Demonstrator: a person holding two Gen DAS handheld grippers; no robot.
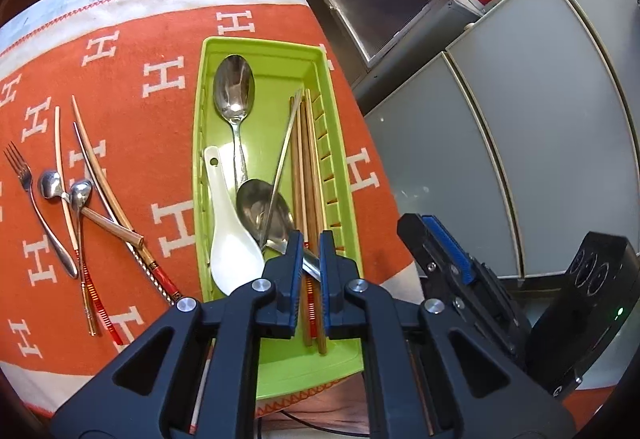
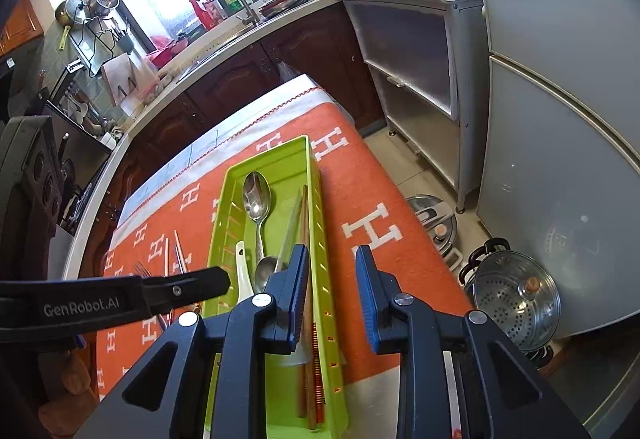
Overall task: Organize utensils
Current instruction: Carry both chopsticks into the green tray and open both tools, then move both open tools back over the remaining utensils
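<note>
Utensils fill the green tray [image 1: 208, 143] on my orange cloth [image 1: 132, 51], which covers the counter. Inside the tray I see a large steel spoon [image 1: 234, 87], a white ceramic spoon [image 1: 232, 251], a second steel spoon [image 1: 260, 207] and a bundle of wooden chopsticks [image 1: 308, 175] along its slotted wall. My left gripper [image 1: 310, 259] sits low over the tray's near end, jaws nearly closed, with the chopsticks and a steel handle seen in the narrow gap; I cannot tell whether the pads press them. My right gripper [image 2: 332, 279] hangs over the tray's right rim, jaws parted and holding nothing, the chopsticks just below its left finger.

Only the left wrist view shows the loose pieces on the cloth left of the tray: a fork [image 1: 36, 199], two small spoons [image 1: 64, 187] and several chopsticks [image 1: 104, 195]. Only the right wrist view shows the sink [image 2: 240, 19], the window and a steamer pot [image 2: 516, 303] on the floor.
</note>
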